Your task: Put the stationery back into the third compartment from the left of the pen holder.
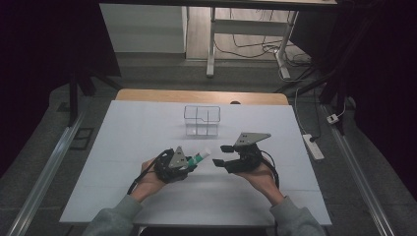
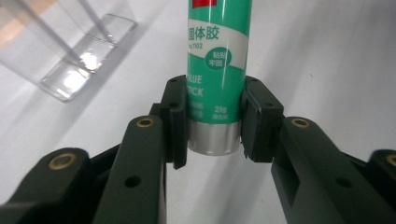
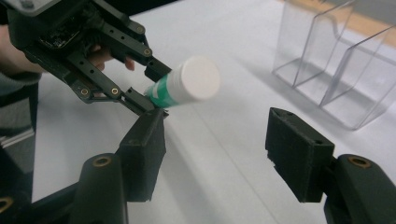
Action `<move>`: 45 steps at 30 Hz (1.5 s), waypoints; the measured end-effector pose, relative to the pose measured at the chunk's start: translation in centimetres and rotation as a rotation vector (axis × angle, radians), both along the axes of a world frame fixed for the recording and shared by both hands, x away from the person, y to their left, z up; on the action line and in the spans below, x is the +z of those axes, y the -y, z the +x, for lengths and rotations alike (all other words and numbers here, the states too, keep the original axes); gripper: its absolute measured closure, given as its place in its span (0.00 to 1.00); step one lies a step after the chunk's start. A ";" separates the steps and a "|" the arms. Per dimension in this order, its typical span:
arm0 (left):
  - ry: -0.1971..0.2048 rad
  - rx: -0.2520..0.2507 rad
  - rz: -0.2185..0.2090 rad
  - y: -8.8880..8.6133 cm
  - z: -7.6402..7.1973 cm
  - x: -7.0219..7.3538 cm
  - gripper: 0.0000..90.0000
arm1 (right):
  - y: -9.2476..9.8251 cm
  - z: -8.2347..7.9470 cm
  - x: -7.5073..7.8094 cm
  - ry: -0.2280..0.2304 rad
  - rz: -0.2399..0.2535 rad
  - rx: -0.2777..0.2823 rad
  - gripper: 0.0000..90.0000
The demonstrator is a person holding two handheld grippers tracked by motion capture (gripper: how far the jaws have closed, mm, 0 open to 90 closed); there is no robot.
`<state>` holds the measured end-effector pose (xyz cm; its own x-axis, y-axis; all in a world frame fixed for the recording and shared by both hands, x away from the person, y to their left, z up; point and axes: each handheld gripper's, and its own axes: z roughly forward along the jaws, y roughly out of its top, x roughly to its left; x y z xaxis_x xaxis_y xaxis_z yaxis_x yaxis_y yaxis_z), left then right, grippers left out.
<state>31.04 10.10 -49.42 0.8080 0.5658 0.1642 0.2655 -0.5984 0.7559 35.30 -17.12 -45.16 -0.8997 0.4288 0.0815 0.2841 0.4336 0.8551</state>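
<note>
A green and white glue stick (image 2: 217,70) with a silver base and a white cap (image 3: 200,77) is held off the white table. My left gripper (image 1: 189,164) is shut on its lower end, its pads (image 2: 176,119) pressing both sides of the tube. In the high view the glue stick (image 1: 200,158) points right toward my right gripper (image 1: 222,155). In the right gripper view my right gripper (image 3: 219,149) stands open, nothing between its jaws, the cap just beyond them. The left gripper (image 3: 152,91) shows there at upper left.
A clear plastic organizer (image 1: 202,120) with several compartments stands at the middle back of the white table (image 1: 123,142); it also appears as the organizer (image 3: 341,70) and as a clear box (image 2: 74,51). A power strip (image 1: 313,146) lies on the floor to the right.
</note>
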 end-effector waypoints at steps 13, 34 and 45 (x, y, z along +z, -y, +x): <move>0.002 0.034 -0.066 -0.6 0.1 0.2 0.72 | 0.1 -0.2 -0.2 0.034 0.053 -0.034 0.36; 0.016 0.002 -0.075 1.0 -0.5 -0.1 0.72 | -1.6 -0.4 -1.3 0.008 0.104 -0.020 0.32; 0.013 -0.032 -0.059 1.9 -0.8 -0.5 0.72 | -2.5 -0.4 -2.1 -0.029 0.138 -0.021 0.40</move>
